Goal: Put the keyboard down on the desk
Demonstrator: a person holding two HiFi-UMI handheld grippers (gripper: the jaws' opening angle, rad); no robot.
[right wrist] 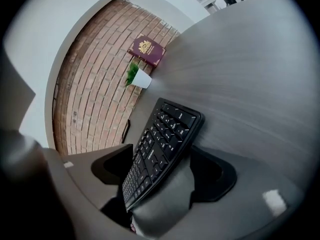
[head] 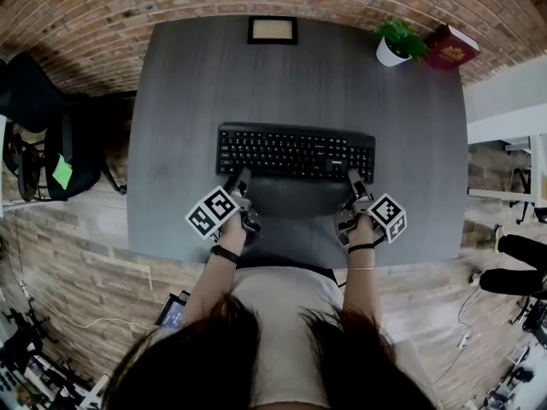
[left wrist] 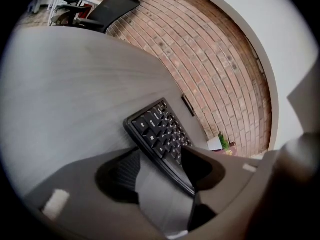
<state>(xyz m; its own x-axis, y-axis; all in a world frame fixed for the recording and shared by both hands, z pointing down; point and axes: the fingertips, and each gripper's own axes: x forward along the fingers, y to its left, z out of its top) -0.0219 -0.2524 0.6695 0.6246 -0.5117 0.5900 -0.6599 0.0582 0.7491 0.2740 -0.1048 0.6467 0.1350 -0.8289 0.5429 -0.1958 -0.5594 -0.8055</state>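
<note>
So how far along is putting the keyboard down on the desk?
Done: the keyboard lies flat on the desk. In hand: the left gripper and right gripper sit at its near corners, jaws apart, its front edge between them, apparently not pinched. Left: only to draw both grippers back clear of it.
</note>
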